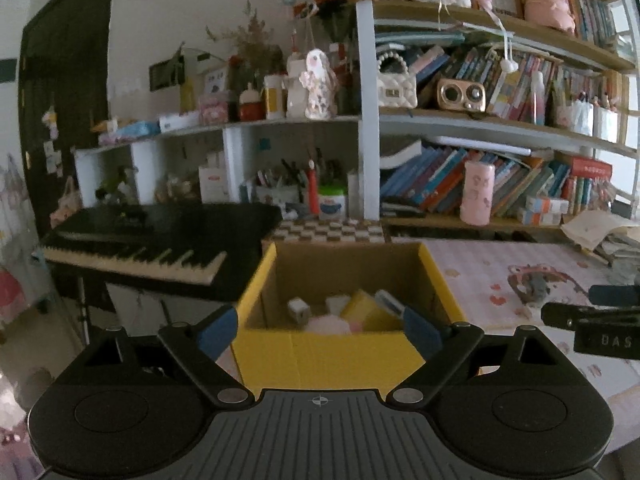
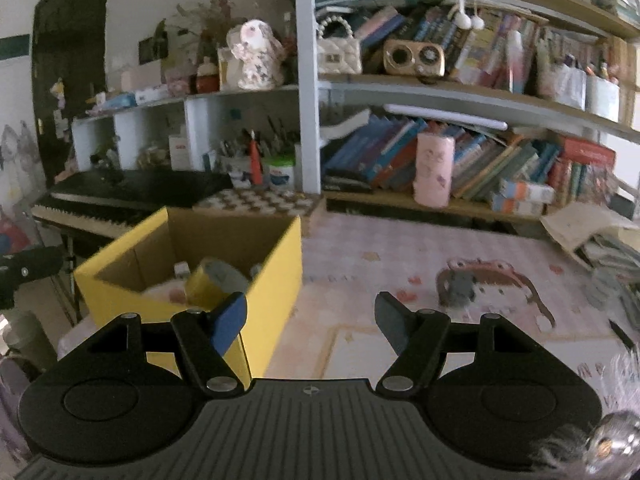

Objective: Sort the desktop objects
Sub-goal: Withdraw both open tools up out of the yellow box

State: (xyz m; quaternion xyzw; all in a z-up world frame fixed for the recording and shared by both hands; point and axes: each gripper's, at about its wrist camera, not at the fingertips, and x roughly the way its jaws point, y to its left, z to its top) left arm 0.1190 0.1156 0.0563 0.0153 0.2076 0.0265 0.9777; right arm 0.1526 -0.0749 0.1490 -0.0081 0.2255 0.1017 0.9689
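Here your left gripper (image 1: 320, 330) sits squarely in front of the yellow cardboard box (image 1: 328, 354), its jaws spread wide with nothing between them; the box's near wall fills the gap behind the blue pads (image 1: 218, 330). The box stands upright with its open top facing up, at the left end of the desk. From the left wrist you look straight along it, so its long axis, if it has one, cannot be told; from the right wrist one corner points toward you. Inside lie several small things: a white block (image 1: 298, 309), something pink and soft (image 1: 328, 324), a yellow piece (image 1: 362, 308) and a tape roll (image 2: 214, 280) tilted on its edge with its hole facing up and to the right. Which way the smaller pieces point is too blurred to tell.

Your right gripper (image 2: 310, 322) hovers over the desk mat (image 2: 400, 272) just right of the box, jaws parted and empty. On the mat, well apart from the box, lies a grey and pink object (image 2: 464, 286) whose shape is smeared.

The mat is pale pink with small prints. Behind the box is a checkered patch (image 1: 332, 232), to its left a black keyboard (image 1: 160, 236), and along the back crowded bookshelves (image 1: 500, 176) with a pink cylinder (image 1: 476, 192).
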